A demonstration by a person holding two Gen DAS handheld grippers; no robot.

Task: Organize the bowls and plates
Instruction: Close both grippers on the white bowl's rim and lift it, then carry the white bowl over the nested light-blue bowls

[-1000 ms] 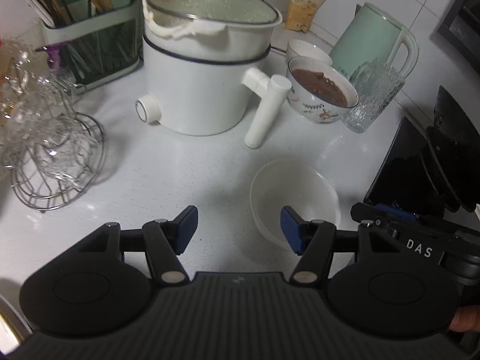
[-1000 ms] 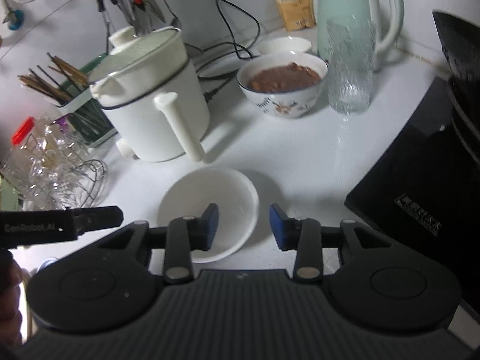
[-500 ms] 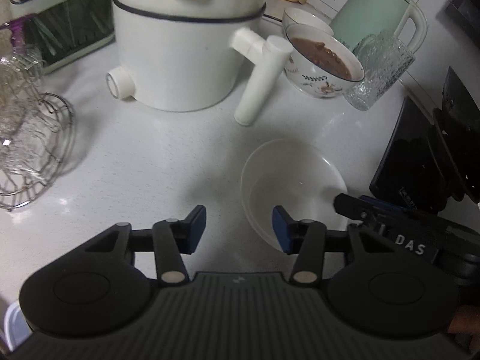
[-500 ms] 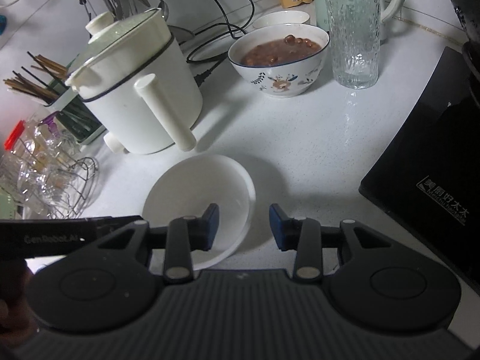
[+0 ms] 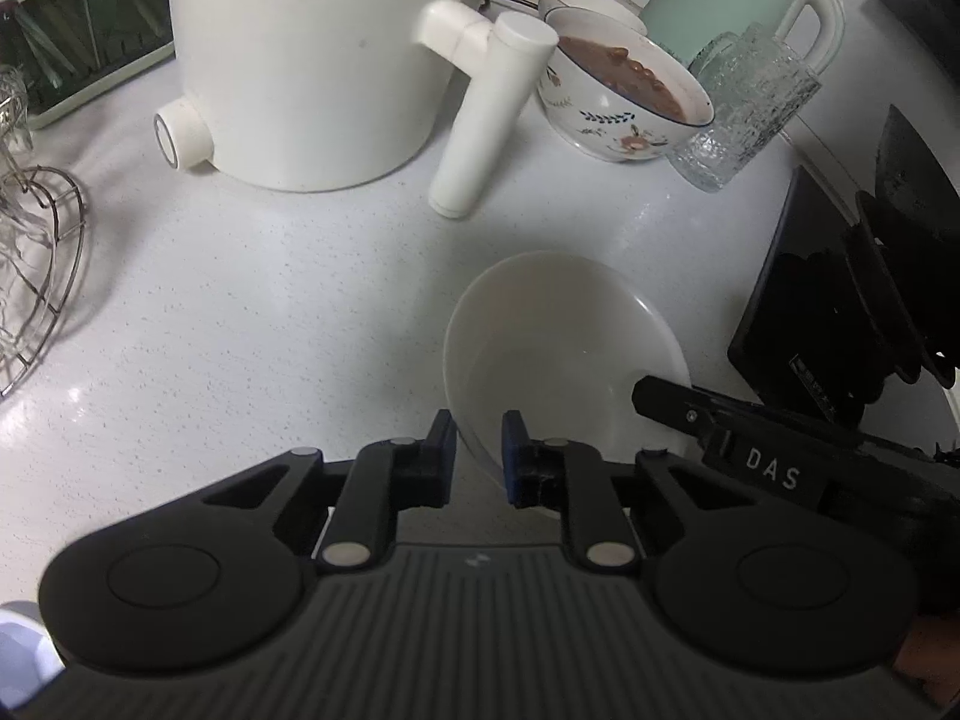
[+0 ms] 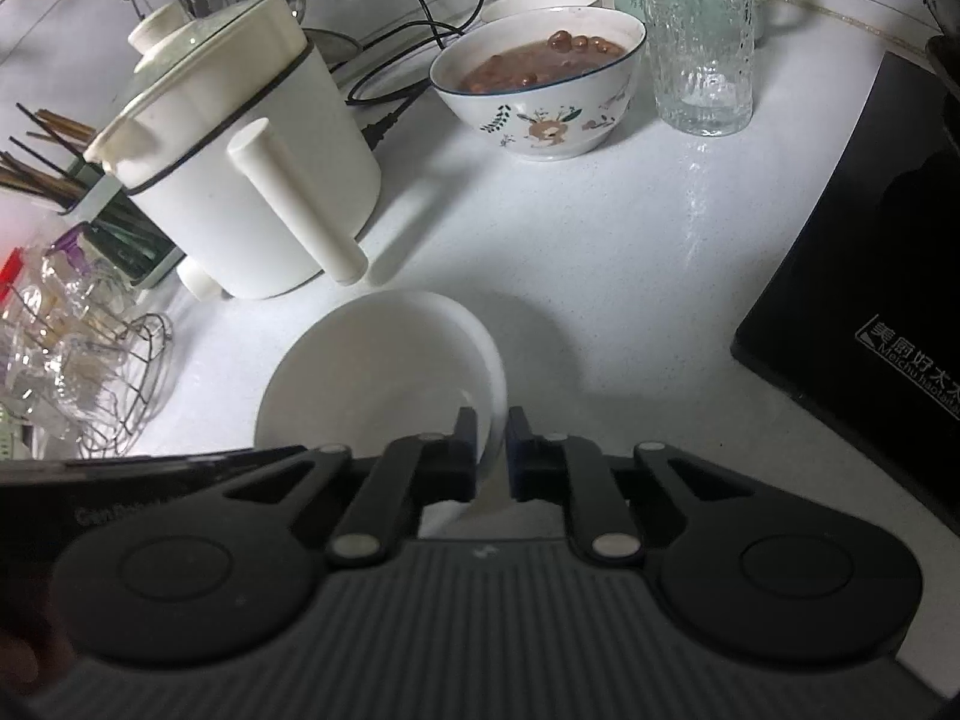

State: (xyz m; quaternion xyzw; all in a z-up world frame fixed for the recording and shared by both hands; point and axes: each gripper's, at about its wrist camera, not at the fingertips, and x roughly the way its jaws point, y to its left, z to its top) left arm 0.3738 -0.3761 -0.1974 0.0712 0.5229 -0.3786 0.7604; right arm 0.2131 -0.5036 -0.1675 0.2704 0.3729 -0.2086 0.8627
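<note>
My left gripper (image 5: pixel 478 450) and right gripper (image 6: pixel 492 444) each pinch the white bowl (image 5: pixel 564 348) on the tabletop (image 5: pixel 270 300), jaws having just closed on opposite sides of its near rim, one finger inside, one outside. The rim's nearest arc hides behind my grippers, so pad contact seems firm rather than certain. Readable writing: "DAS" on the right gripper, "Meichu" on the black cooktop (image 6: pixel 864 288).

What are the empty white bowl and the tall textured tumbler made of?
Empty white bowl: looks like glazed ceramic or opal glass; opaque, smooth, soft sheen, thin rim. Can't tell which.
Tall textured tumbler: clear glass probably; see-through, pebbled surface catching highlights, thick base. Plastic not excluded.
</note>
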